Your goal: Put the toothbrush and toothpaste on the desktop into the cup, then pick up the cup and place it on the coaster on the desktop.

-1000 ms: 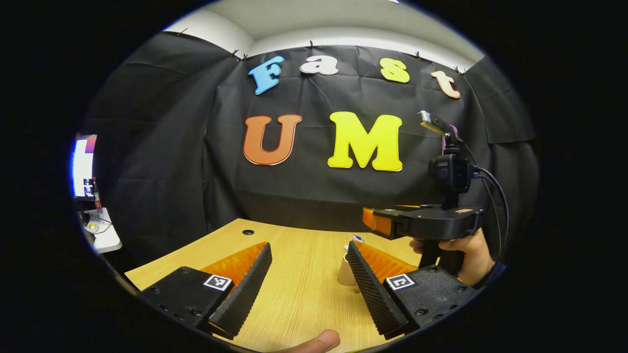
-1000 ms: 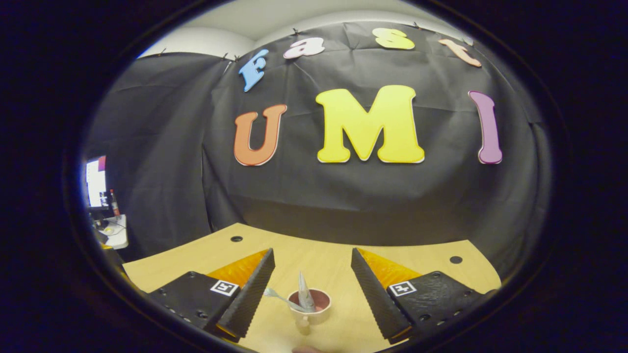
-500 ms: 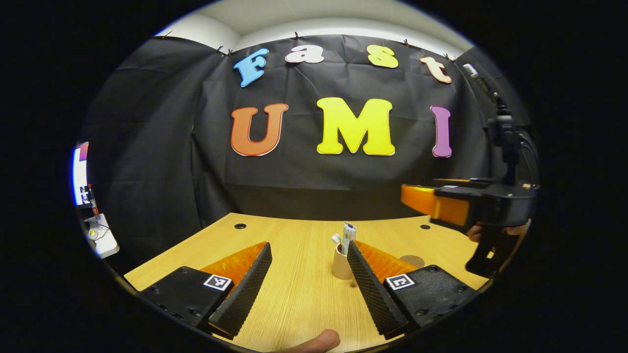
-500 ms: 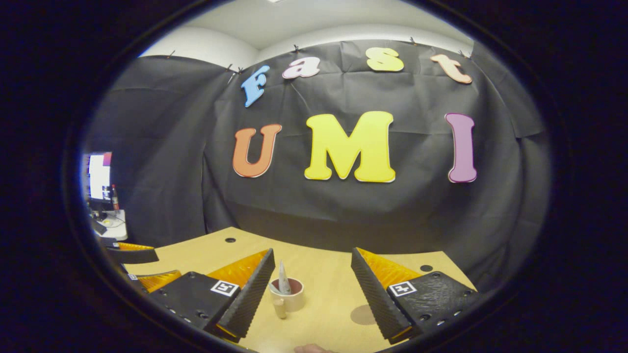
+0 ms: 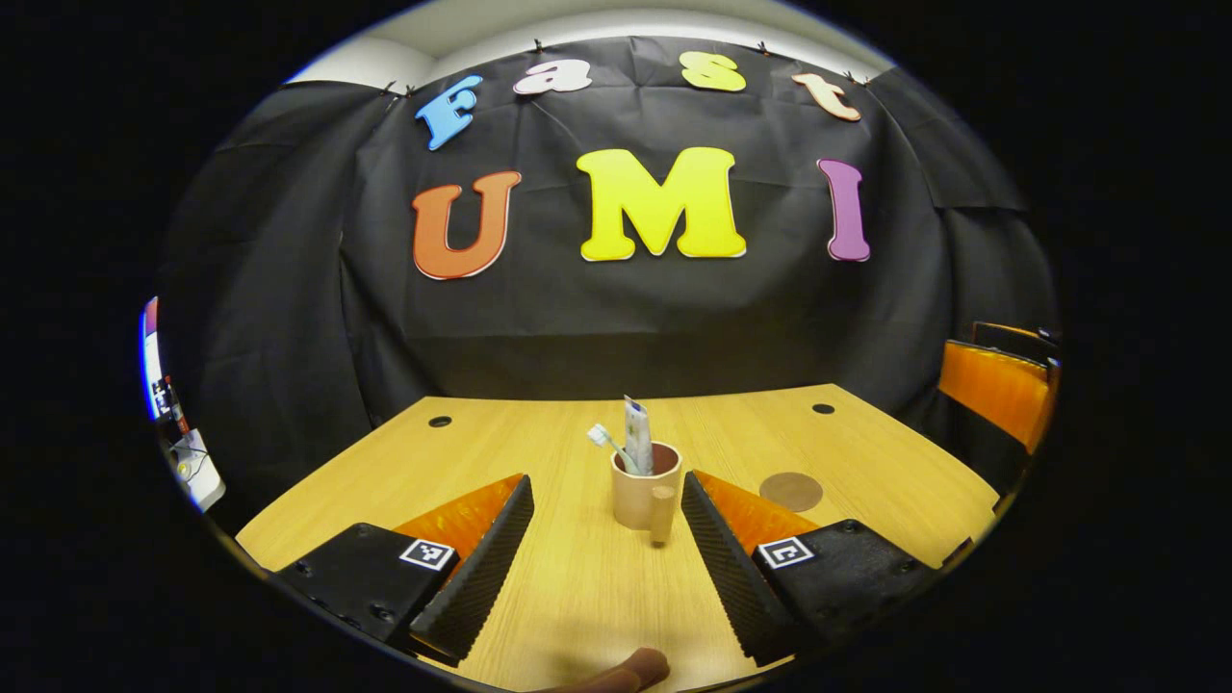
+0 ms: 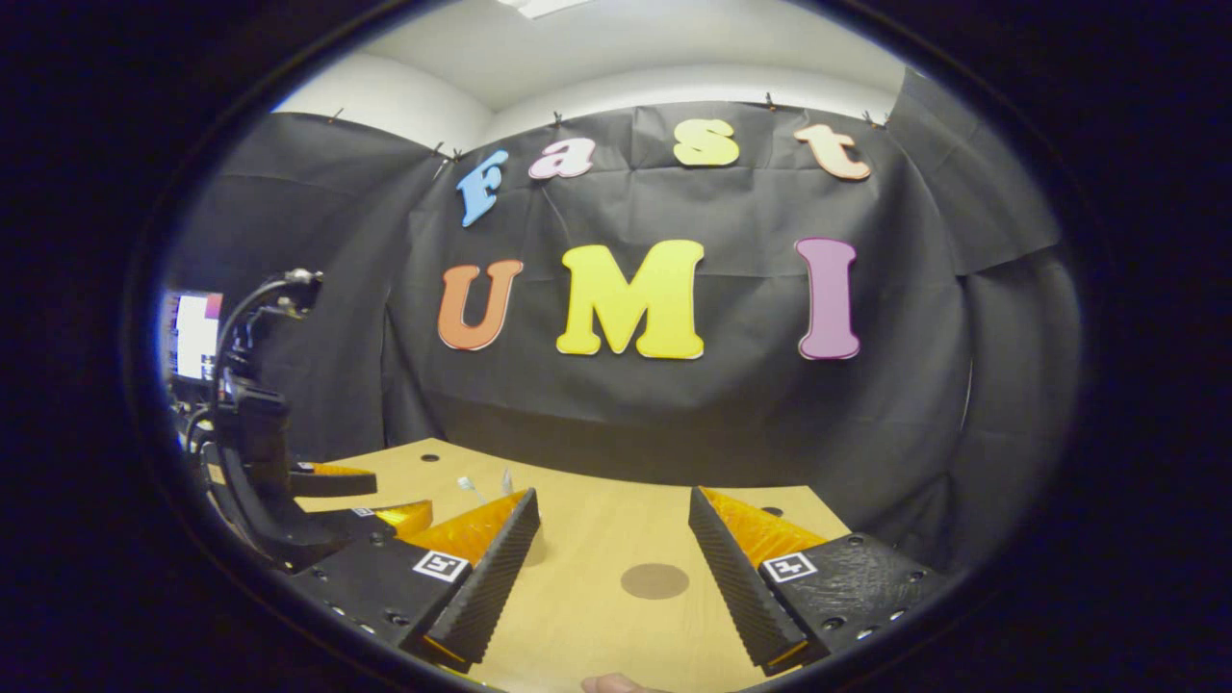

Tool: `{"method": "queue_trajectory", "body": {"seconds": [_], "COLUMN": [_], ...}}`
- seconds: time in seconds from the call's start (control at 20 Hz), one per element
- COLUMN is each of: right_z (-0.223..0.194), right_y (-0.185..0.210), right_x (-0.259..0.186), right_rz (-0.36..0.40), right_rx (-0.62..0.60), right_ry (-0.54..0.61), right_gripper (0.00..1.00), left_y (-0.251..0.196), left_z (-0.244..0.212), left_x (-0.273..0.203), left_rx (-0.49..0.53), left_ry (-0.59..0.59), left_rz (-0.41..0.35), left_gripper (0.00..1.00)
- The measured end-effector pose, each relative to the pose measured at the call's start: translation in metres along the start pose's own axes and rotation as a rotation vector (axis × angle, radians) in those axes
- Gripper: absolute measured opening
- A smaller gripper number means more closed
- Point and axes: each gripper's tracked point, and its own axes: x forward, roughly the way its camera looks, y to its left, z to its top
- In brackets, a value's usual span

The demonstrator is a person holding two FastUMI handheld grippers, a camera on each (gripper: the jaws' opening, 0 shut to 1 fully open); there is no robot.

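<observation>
A tan cup (image 5: 639, 484) stands upright on the wooden desk (image 5: 539, 452), its handle toward me. A toothbrush (image 5: 603, 440) and a toothpaste tube (image 5: 636, 424) stand in it. A round brown coaster (image 5: 791, 491) lies flat to the cup's right, apart from it. My left gripper (image 5: 604, 481) is open, and the cup sits just beyond the gap, near the right finger. The right gripper (image 5: 996, 390) shows at the far right edge. In the right gripper view my right gripper (image 6: 613, 496) is open with the coaster (image 6: 654, 580) between its fingers. The toothbrush tip (image 6: 467, 483) peeks over its left finger, which hides the cup.
The left gripper (image 6: 332, 496) and its mount stand at the left of the right gripper view. A lit monitor (image 6: 195, 337) sits beyond the desk's left end. Cable holes (image 5: 440, 422) (image 5: 823, 408) mark the far desk corners. A thumb (image 5: 626, 669) shows at the bottom edge.
The right gripper has pulled back to the right, away from the cup, still open. The cup now shows whole ahead of the left gripper's gap, and the coaster lies between the right fingers.
</observation>
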Motion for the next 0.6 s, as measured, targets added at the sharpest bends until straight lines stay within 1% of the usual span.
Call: {"method": "queue_trajectory", "body": {"seconds": [0.05, 0.2, 0.3, 0.4, 0.55, 0.6], "right_z": [-0.002, -0.004, -0.002, -0.001, -0.001, 0.0], "right_y": [-0.007, -0.029, -0.039, -0.047, -0.058, -0.059], "right_x": [-0.008, -0.025, -0.033, -0.038, -0.045, -0.047], "right_rz": [-0.002, -0.026, -0.04, -0.046, -0.054, -0.049], "right_rx": [0.009, 0.017, 0.023, 0.028, 0.042, 0.049], "right_ry": [-0.004, -0.015, -0.032, -0.042, -0.052, -0.053], "right_gripper": [0.96, 0.95, 0.95, 0.95, 0.95, 0.95], "left_y": [-0.006, -0.02, -0.014, -0.011, -0.011, -0.01], "left_z": [-0.004, -0.015, -0.013, -0.011, -0.01, -0.01], "left_x": [0.002, 0.01, 0.019, 0.029, 0.043, 0.047], "left_rx": [-0.014, -0.069, -0.076, -0.093, -0.154, -0.14], "left_ry": [0.016, 0.092, 0.141, 0.205, 0.348, 0.391], "left_rz": [-0.006, -0.027, 0.0, 0.0, -0.015, -0.007], "left_gripper": [0.98, 0.98, 0.99, 0.98, 0.99, 0.98]}}
